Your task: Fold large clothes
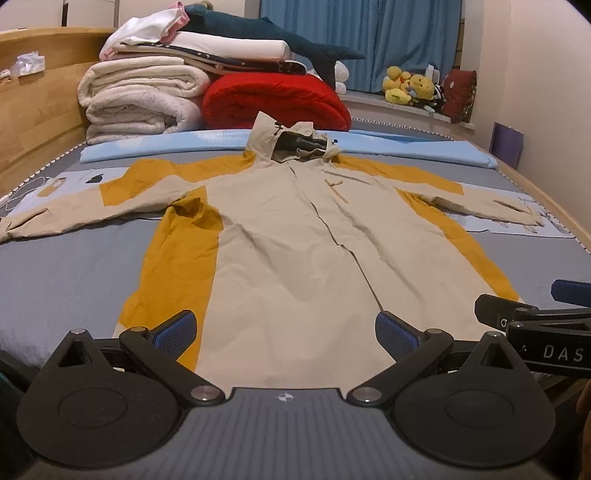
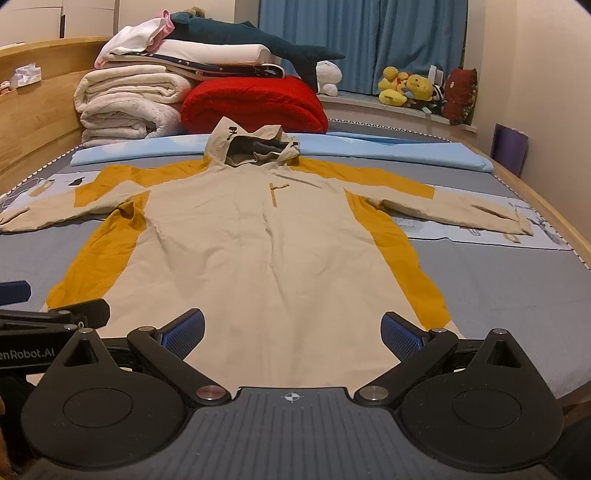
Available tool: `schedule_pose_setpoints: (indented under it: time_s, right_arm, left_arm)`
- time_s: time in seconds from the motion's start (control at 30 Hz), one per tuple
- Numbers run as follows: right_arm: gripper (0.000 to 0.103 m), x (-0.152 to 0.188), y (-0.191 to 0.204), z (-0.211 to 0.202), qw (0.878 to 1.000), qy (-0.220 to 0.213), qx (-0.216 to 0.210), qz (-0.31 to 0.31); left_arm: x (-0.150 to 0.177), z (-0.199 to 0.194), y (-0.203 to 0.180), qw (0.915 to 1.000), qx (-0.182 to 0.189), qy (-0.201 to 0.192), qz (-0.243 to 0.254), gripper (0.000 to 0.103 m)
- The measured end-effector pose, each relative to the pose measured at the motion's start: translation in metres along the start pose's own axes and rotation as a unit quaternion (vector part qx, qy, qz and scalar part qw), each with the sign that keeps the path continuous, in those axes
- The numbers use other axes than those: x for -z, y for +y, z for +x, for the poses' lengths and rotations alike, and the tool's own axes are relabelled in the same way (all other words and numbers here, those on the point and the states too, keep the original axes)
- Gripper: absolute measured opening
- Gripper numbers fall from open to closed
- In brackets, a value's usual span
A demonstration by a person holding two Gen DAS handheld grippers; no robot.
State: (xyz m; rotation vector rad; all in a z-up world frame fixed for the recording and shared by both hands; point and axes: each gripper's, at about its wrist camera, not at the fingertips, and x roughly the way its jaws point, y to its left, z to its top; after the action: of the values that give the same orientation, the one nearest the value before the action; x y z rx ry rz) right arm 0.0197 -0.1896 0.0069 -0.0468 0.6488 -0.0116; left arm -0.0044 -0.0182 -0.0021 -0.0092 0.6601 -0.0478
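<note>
- A grey bed sheet (image 1: 66,266) covers the mattress.
- A light blue folded pad (image 2: 369,149) lies across the bed's far end.
- Cream blankets (image 1: 140,99) are stacked beside a rolled red blanket (image 1: 273,101).
- A dark teal shark plush (image 2: 258,35) tops the stack.
- Yellow plush toys (image 1: 408,86) sit on the windowsill.
- Blue curtains (image 2: 362,40) hang behind.

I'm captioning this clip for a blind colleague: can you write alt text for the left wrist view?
A beige and mustard hooded jacket lies flat, front up, sleeves spread, on a grey bed. The open left gripper hovers over its hem, holding nothing. Folded blankets and plush toys sit beyond.
</note>
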Motion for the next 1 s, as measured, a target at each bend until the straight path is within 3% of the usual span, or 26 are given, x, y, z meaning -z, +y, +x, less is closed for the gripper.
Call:
schedule_pose_setpoints:
  time_s: [1.0]
  right_arm:
    - [0.101, -0.0002, 0.0015, -0.0003, 1.0, 0.0, -0.003, -0.007]
  left_arm:
    - [0.0011, -0.0006, 0.0005, 1.0, 0.002, -0.002, -0.009, 0.103]
